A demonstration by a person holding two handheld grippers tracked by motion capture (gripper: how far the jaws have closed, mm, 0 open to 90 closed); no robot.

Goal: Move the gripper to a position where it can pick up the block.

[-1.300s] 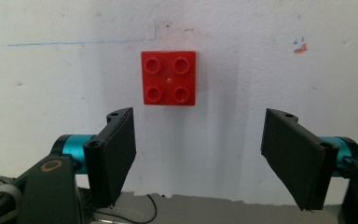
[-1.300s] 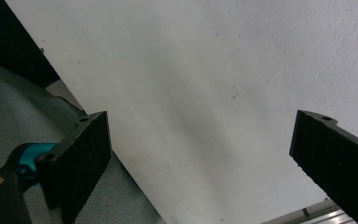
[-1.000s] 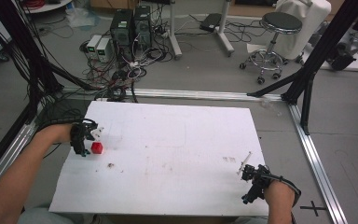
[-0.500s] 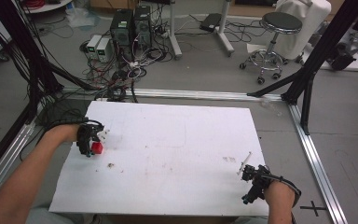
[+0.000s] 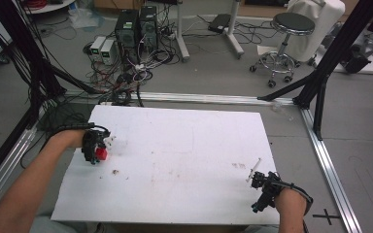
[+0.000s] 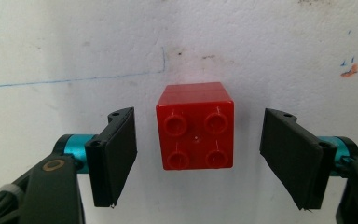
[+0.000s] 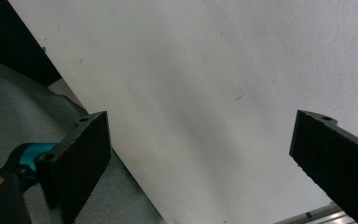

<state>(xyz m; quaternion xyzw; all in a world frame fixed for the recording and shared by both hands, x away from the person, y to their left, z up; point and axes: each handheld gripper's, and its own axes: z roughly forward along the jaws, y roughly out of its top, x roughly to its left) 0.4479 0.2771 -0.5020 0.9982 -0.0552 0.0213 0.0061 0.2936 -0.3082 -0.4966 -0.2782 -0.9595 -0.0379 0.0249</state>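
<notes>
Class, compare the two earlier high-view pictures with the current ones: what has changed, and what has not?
The left claw has moved over the small red plastic studded brick, its open jaws now straddling it without touching. The brick, the right claw and the white table stayed as they were.

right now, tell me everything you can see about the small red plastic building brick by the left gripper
The small red plastic building brick is a glossy, square block with four round studs on top in a two-by-two grid. It looks whole and clean. It sits flat, studs up, on the white table near its left edge. The left gripper straddles it with both black jaws open, a clear gap on each side, so only the tabletop touches it.
</notes>
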